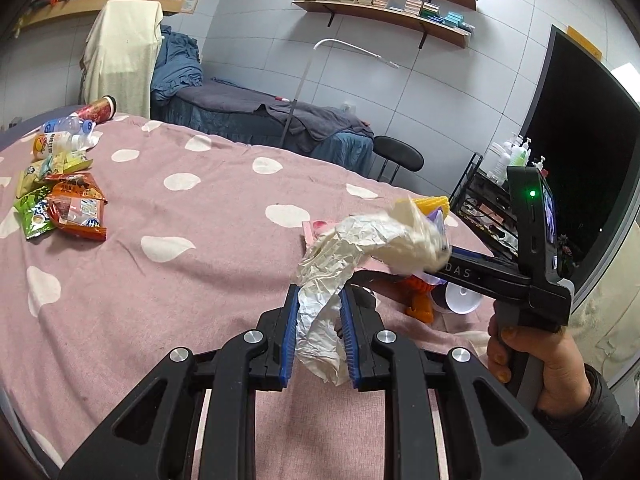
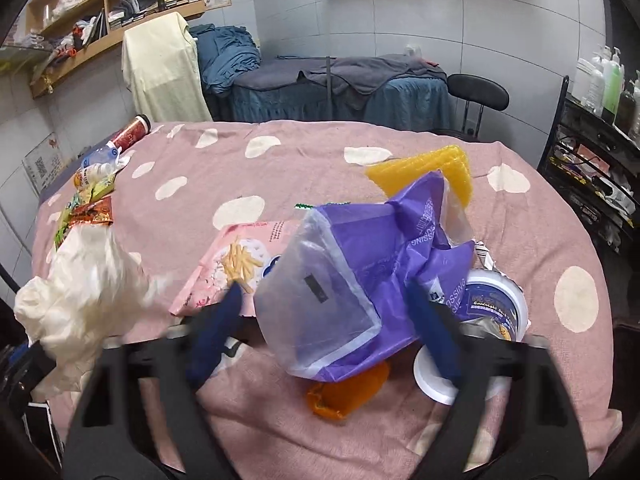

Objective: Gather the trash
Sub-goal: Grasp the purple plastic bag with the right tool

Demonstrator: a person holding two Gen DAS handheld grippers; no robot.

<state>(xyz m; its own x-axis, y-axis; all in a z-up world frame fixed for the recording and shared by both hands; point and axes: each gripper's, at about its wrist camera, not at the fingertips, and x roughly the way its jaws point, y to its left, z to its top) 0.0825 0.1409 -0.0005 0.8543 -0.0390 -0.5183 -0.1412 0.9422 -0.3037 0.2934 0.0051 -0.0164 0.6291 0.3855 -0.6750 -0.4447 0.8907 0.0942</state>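
Observation:
My left gripper [image 1: 320, 300] is shut on a crumpled white paper [image 1: 352, 256] and holds it above the pink dotted bedspread [image 1: 180, 248]. The paper also shows blurred at the left of the right wrist view [image 2: 84, 288]. My right gripper [image 2: 324, 308] is open, its blue fingers on either side of a purple and clear plastic bag [image 2: 360, 268] without clamping it. Around the bag lie a pink snack packet [image 2: 236, 260], a yellow tray [image 2: 432, 172], an orange piece [image 2: 344, 396] and a white tub with its lid [image 2: 496, 308]. In the left wrist view the right gripper's body [image 1: 492, 272] is at the right.
A pile of snack wrappers [image 1: 68, 200], plastic bottles [image 1: 68, 136] and a red can [image 1: 100, 110] lies at the bed's far left. Beyond are a blue-covered bed [image 2: 340, 88], a black stool [image 2: 476, 92], a cart with bottles [image 2: 600, 128] and wall shelves [image 1: 392, 4].

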